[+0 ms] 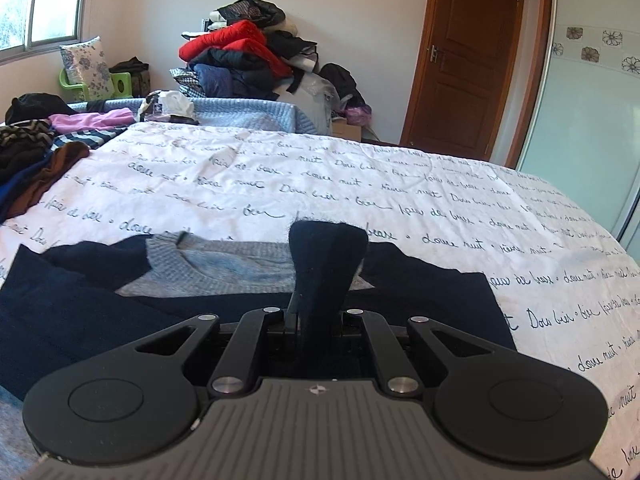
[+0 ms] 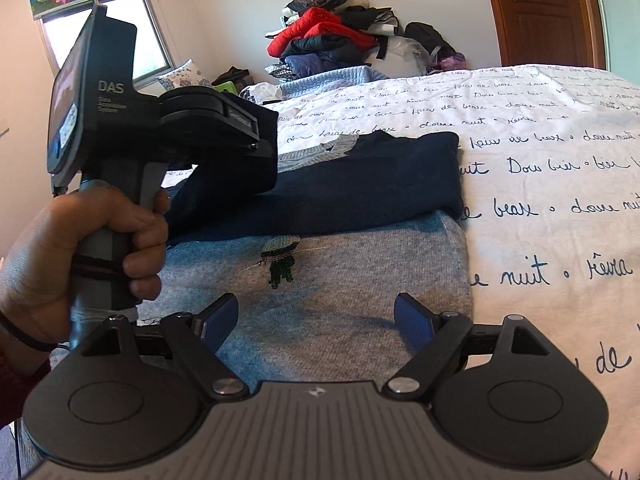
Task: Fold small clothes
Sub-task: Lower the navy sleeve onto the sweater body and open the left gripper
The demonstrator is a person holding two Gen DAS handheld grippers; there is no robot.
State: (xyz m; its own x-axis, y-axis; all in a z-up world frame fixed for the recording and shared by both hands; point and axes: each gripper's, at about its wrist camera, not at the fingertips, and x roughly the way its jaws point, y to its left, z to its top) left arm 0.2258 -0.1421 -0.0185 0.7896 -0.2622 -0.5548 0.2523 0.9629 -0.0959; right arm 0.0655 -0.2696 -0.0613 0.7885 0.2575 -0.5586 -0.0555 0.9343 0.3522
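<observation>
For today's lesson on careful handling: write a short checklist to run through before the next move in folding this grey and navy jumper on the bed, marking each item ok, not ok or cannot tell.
1. Left tongs shut on the navy knitted sleeve: ok.
2. Right tongs open, nothing between the blue pads: ok.
3. Grey knitted jumper body lies flat below the right tongs: ok.
4. Other navy sleeve already folded across the chest: ok.
5. White script-printed bedspread bare beside the jumper: ok.
6. Held sleeve free of twists: cannot tell.
</observation>
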